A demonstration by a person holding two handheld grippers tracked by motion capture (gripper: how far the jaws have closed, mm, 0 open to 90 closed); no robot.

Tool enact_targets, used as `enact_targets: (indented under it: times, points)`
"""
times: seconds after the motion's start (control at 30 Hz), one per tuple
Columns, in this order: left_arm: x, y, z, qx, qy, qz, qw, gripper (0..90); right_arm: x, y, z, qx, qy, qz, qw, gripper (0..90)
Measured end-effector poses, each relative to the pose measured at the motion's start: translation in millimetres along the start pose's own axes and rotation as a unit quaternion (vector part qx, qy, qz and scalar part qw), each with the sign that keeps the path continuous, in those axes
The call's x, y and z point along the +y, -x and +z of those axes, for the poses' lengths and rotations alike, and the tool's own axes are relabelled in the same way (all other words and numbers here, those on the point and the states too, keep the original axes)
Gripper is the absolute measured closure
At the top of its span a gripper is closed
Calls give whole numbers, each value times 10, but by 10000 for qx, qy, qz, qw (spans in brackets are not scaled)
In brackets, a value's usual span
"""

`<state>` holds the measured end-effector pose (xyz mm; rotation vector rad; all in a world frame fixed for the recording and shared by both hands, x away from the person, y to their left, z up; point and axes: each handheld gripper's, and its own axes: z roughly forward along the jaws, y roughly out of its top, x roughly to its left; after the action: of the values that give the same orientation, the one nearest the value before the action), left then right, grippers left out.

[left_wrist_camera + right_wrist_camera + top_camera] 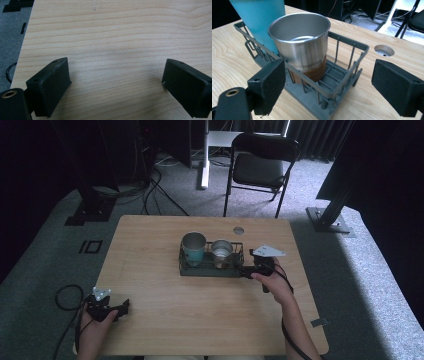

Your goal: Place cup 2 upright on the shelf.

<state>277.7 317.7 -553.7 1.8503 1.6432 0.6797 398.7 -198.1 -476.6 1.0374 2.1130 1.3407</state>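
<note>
Resting at the near left corner of the pale wooden table [165,320], the left gripper [111,309] has its jaws spread wide over bare wood, holding nothing. Farther right, mid-table, stands a dark grey wire rack [210,269] holding a tall teal cup [194,247] on its left and a shiny steel cup [222,251] with a brown base band just beside it. At the rack's right end, the right gripper [328,86] gapes open, jaws either side of the rack's corner, clamping nothing.
</note>
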Motion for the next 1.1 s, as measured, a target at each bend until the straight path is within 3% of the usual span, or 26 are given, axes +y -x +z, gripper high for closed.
enact_targets:
  times: [0.4,1.1]
  points:
    - [0,0,0,0,0,-1,10000,84,-167,33,-159,-119,-64,8,9999,120]
    - [0,0,0,0,0,-1,10000,84,-624,147,-287,-325,-331,190,9987,120]
